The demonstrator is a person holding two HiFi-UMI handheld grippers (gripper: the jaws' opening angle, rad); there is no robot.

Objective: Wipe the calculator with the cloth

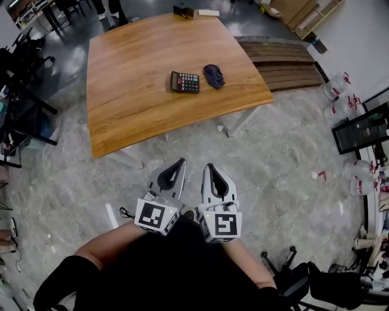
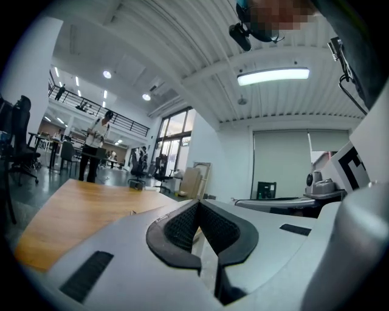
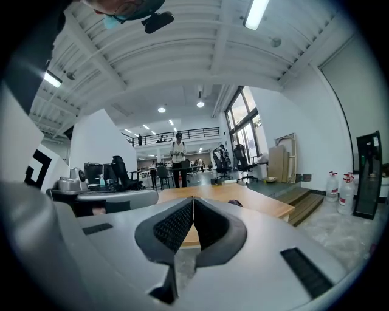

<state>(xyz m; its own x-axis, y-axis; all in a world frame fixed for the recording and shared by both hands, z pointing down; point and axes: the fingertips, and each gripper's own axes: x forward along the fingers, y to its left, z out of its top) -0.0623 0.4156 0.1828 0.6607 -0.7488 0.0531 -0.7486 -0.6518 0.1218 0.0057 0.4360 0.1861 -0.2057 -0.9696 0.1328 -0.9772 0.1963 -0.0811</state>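
Note:
A black calculator [image 1: 185, 81] lies on the wooden table [image 1: 134, 91] near its right front corner. A crumpled dark blue cloth [image 1: 213, 75] sits just right of it, and shows as a small dark lump [image 3: 235, 203] in the right gripper view. Both grippers hang side by side over the floor, well short of the table. My left gripper [image 1: 180, 164] is shut and holds nothing; its pads [image 2: 197, 220] meet. My right gripper [image 1: 209, 167] is also shut and holds nothing, pads [image 3: 193, 220] together.
A black box [image 1: 183, 10] and a white object [image 1: 208, 13] rest at the table's far edge. Wooden steps [image 1: 285, 64] stand right of the table, plastic jugs [image 1: 340, 97] and a black cabinet [image 1: 364, 129] further right. Office chairs [image 1: 24, 91] stand at the left.

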